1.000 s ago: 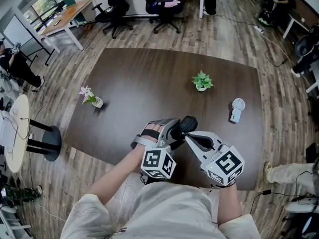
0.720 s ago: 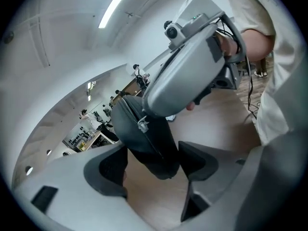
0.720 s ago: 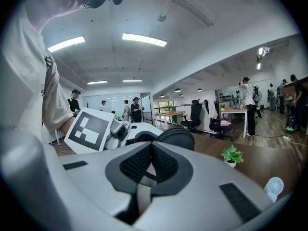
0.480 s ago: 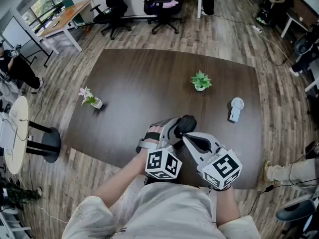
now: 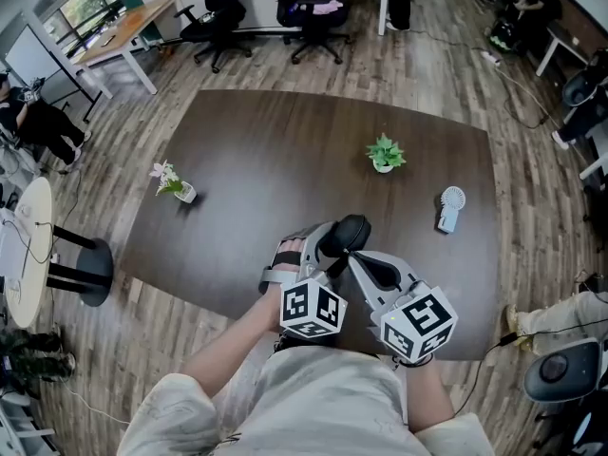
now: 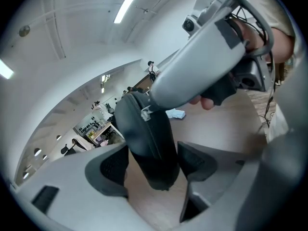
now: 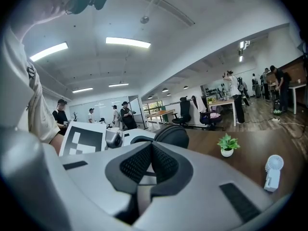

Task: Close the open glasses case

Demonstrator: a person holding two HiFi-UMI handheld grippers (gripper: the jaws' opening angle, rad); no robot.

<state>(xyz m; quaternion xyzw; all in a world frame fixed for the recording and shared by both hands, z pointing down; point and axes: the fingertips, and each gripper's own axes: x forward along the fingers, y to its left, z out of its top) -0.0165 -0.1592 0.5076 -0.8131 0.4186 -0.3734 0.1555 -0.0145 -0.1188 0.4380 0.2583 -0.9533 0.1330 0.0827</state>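
The left gripper (image 6: 154, 171) has the glasses case (image 6: 148, 138) between its 2 jaws. The jaws have just been closing, and now the dark pads (image 6: 111, 166) lie against the 2 sides of the case, so it is held at a rather wide opening. The case is black and stands nearly upright between the jaws. Its zipper line faces the camera, and its lower end is over the brown wood of the table (image 5: 285, 141).

The right gripper (image 5: 351, 255) has its jaws fully together. In the left gripper view its grey tip meets the case at the upper part of the zipper line, just beside a small metal pull (image 6: 144, 113). Whether it pinches this pull, I cannot tell.

In the head view both grippers and the case are at the near edge of the table, a little right of the middle. The person's hands come in over this edge.

On the far side of the case the dark table top is bare over a wide area. A green plant (image 5: 385, 154) in a white pot stands far and a little right, well apart from the case. A small white fan (image 5: 450, 207) lies to the right, near the right edge. A small flower vase (image 5: 173, 185) stands to the left, near the left edge. These 3 things are all well apart from the grippers. Beyond the far edge there is wooden floor with office chairs (image 5: 313, 17).
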